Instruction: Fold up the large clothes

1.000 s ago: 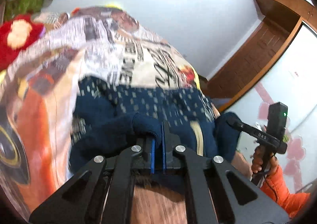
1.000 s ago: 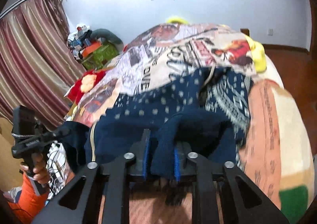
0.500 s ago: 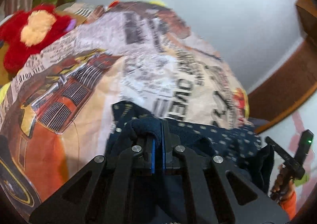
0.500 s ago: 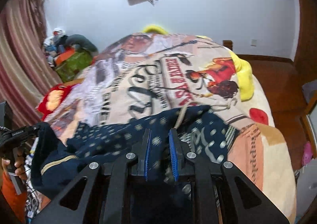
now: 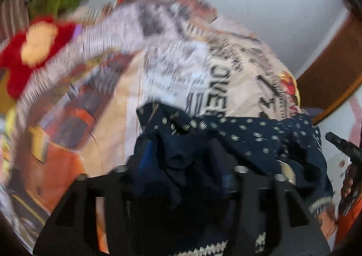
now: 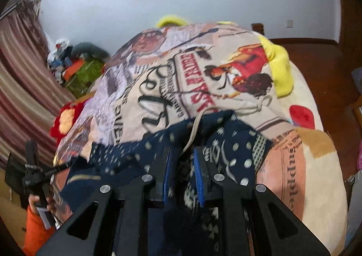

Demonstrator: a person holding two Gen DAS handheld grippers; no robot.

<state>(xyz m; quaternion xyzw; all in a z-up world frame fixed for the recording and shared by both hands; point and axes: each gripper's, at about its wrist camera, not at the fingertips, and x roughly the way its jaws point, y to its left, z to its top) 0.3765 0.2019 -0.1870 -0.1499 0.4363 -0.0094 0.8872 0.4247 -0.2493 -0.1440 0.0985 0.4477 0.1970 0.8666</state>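
Garment: a navy printed garment (image 6: 144, 154) lay bunched on the printed bedspread (image 6: 172, 88), at the bedspread's near edge, directly under both grippers.
Long axis: the garment ran side to side across the near edge of the bedspread, from the left gripper's end to the right gripper's end; its far hem faced the lettered middle of the bedspread.
Surface: small pale motifs on navy; a pale cord (image 6: 192, 133) trailed from the garment's far edge toward the right gripper.
Right gripper: the right gripper (image 6: 182, 174) stood over the garment's dotted end, its blue-padded fingers (image 6: 199, 172) parted, with cloth and cord lying loose in the gap between them; no pinch was visible.
Left gripper: the left gripper (image 5: 183, 165) sat at the garment's other end, fingers spread wide, a heap of navy cloth (image 5: 248, 136) piled between and over them. The left wrist view was motion-blurred, so contact with the pads could not be told.
Cross-view: the left gripper's handle (image 6: 34, 176) showed past the garment's left end in the right wrist view.
Surroundings: a red plush toy (image 5: 29, 52) lay beyond the bedspread's left side; a yellow pillow (image 6: 280, 68) lay at the bedspread's far right.
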